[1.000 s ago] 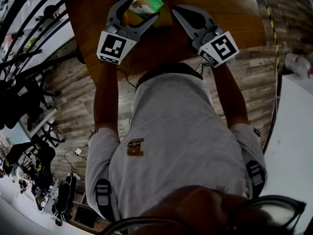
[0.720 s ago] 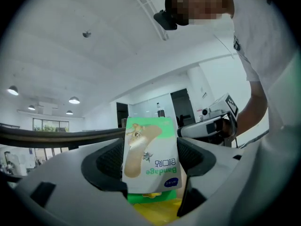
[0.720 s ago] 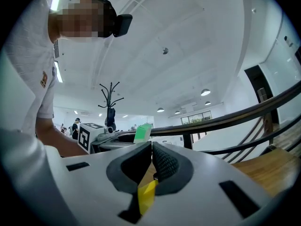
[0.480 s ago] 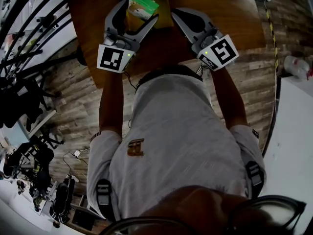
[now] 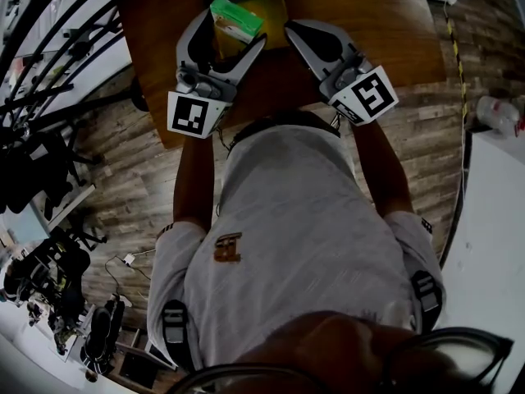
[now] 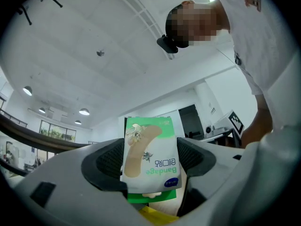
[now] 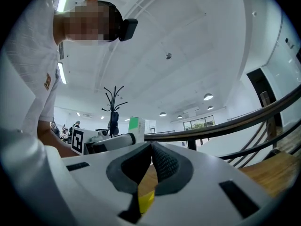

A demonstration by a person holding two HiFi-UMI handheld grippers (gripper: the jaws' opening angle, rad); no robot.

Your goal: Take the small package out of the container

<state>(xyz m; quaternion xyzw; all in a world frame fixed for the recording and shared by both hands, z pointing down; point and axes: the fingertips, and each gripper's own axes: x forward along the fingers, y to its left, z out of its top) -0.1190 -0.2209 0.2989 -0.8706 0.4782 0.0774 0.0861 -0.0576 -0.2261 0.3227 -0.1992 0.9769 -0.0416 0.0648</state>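
Bandage package (image 6: 151, 157), green and white, sits clamped between the jaws of the left gripper (image 5: 233, 33), over the left part of the yellow container (image 5: 272, 13) on the wooden table (image 5: 377, 23). Just beside the container, the right gripper (image 7: 152, 147) has its jaws pressed together on nothing.

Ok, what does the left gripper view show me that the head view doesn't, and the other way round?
Only the left gripper view shows the package's printed face, with a bandage picture and the word Bandage upside down, plus the ceiling lights. Only the head view shows the wooden table, the plank floor and the right gripper's jaws, which are together. Both show the left gripper's jaws shut on the green and white package, with some of the yellow container by it.
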